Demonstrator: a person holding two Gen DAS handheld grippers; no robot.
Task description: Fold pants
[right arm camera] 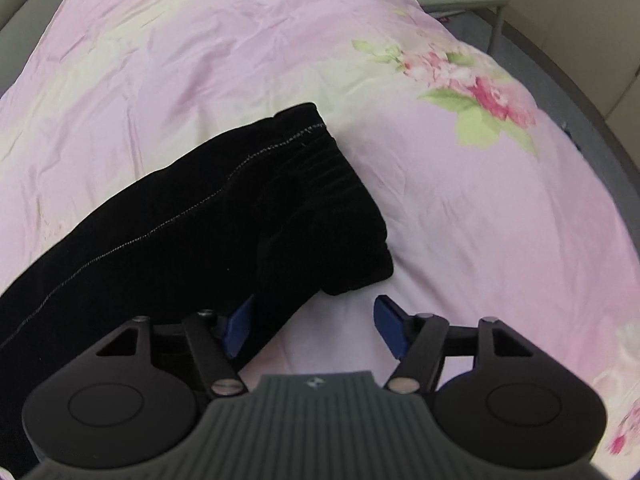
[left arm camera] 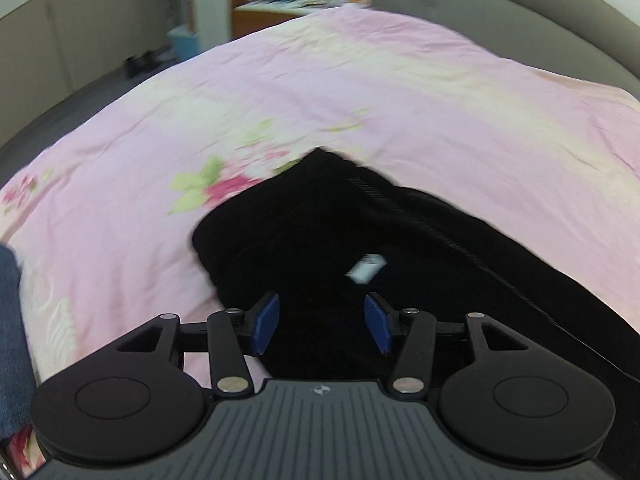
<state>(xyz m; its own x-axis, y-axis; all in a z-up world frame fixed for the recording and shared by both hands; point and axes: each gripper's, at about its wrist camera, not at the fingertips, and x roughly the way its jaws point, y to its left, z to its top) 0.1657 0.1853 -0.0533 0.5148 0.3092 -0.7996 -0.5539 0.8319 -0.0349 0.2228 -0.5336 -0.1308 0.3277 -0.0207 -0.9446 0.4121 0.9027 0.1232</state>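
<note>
Black pants (right arm camera: 224, 216) lie on the pink duvet (right arm camera: 460, 220). Left gripper (left arm camera: 322, 322) and right gripper (right arm camera: 314, 328) both spread, empty. Risk: grabbing one layer only, fold skews.

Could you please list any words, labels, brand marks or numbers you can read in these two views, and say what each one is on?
No readable text in either view.
White tag on the black pants: too blurred to read.
Small emblem on the left gripper body: a symbol, no letters.
Matching emblem on the right gripper body: a symbol, no letters.
Items on the background desk: too blurred and small to read.
</note>
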